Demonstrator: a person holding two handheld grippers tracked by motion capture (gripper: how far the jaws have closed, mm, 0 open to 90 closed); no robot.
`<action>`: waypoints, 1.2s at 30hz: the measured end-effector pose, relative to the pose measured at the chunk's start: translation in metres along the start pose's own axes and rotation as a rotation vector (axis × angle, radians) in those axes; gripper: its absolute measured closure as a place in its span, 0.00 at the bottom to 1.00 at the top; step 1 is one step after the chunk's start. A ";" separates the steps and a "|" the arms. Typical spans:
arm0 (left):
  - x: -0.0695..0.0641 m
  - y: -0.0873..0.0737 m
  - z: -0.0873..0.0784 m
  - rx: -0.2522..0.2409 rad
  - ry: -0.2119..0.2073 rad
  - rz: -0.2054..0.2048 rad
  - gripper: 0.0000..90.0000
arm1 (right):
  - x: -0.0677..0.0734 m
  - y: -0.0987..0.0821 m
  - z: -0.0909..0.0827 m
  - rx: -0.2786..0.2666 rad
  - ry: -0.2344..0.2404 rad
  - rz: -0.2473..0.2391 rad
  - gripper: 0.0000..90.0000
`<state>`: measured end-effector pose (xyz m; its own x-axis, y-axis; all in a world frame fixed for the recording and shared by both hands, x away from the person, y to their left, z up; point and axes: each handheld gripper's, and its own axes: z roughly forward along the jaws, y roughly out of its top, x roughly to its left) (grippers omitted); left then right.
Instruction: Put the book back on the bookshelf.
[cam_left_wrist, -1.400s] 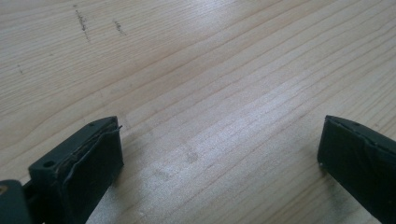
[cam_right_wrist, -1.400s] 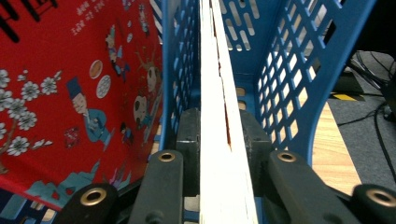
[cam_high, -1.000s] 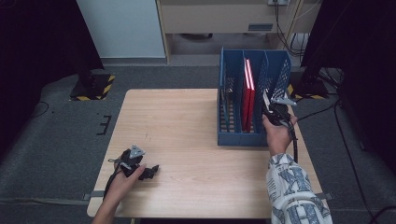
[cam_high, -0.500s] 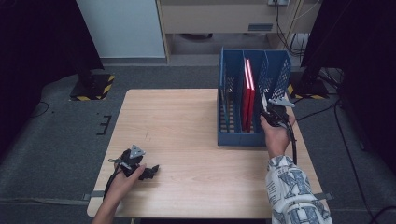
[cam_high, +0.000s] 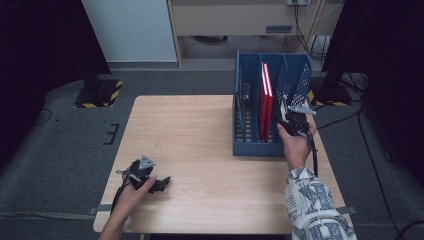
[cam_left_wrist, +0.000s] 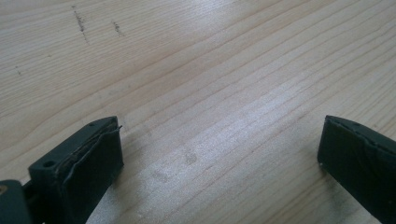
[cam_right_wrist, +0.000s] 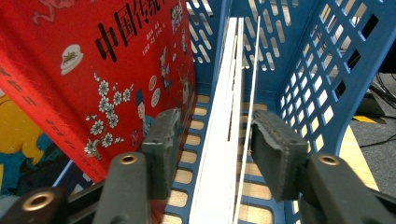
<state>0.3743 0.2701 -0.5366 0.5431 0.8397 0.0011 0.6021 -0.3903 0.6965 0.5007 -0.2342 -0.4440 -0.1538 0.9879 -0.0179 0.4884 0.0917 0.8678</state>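
red book (cam_right_wrist: 93, 84) crowds white book (cam_right_wrist: 219, 140) between right gripper (cam_right_wrist: 212, 154) fingers.

A blue perforated rack (cam_high: 250, 145) is seen on a pale wood-grain tabletop (cam_high: 200, 135). A red book (cam_right_wrist: 93, 79) is printed with white blossoms, black characters and yellow patches. A white book (cam_right_wrist: 224, 140) is seen beside it. Black fingers (cam_left_wrist: 88, 163) are shown.
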 end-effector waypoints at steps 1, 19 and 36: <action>0.000 0.000 0.000 0.000 0.000 0.000 0.00 | 0.000 0.000 0.000 0.001 0.001 0.000 0.53; 0.000 0.000 0.000 0.000 0.000 0.001 0.00 | -0.004 0.001 -0.003 0.011 0.035 0.030 0.24; 0.000 0.000 0.000 0.000 0.000 0.001 0.00 | -0.004 0.003 -0.012 -0.007 0.083 0.019 0.12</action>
<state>0.3744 0.2700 -0.5366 0.5436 0.8393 0.0012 0.6019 -0.3909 0.6964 0.4926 -0.2398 -0.4359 -0.2153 0.9757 0.0396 0.4863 0.0720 0.8708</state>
